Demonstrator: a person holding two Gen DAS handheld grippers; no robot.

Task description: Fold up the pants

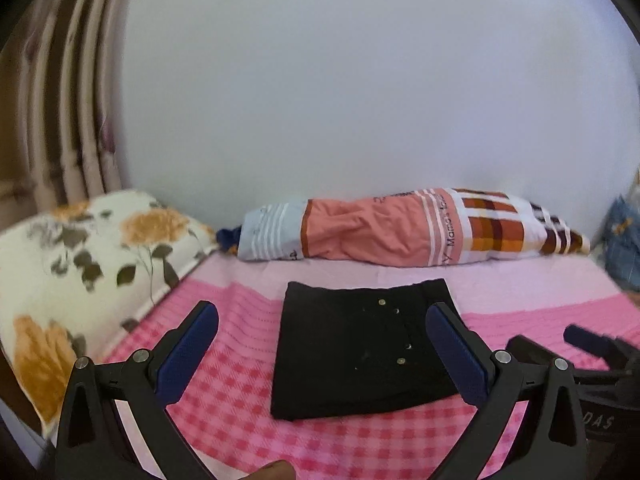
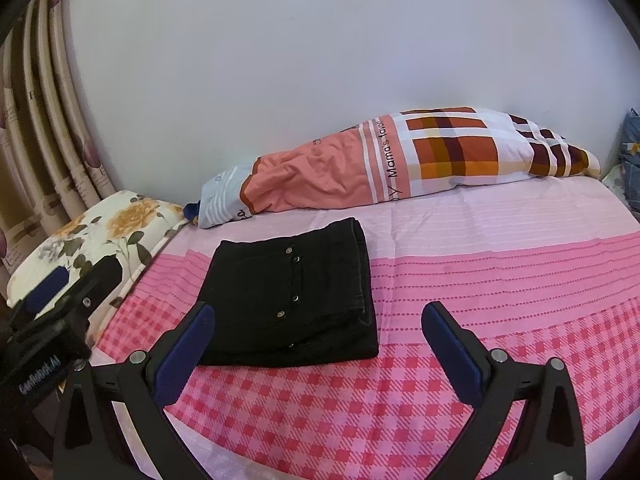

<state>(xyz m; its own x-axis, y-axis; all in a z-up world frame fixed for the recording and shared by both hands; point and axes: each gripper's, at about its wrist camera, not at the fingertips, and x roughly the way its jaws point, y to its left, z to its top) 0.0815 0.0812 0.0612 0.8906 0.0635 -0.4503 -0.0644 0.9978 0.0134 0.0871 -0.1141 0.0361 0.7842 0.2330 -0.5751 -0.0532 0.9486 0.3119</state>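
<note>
The black pants (image 1: 360, 344) lie folded into a compact rectangle on the pink checked bed sheet (image 1: 248, 420), with metal rivets showing on top. My left gripper (image 1: 322, 316) hovers open in front of them, its blue-padded fingers (image 1: 188, 352) spread to either side of the bundle and apart from it. In the right wrist view the folded pants (image 2: 292, 296) sit left of centre, and my right gripper (image 2: 318, 314) is open above the sheet (image 2: 500, 272), with its left finger overlapping the bundle's near corner. Each gripper shows at the edge of the other's view.
A floral pillow (image 1: 80, 264) lies at the left bed edge. A long orange, checked bolster (image 1: 400, 226) rests along the white wall. Striped curtains (image 2: 44, 120) hang at the left. Blue fabric (image 2: 632, 160) sits at the far right. A fingertip (image 1: 276, 470) shows at the bottom.
</note>
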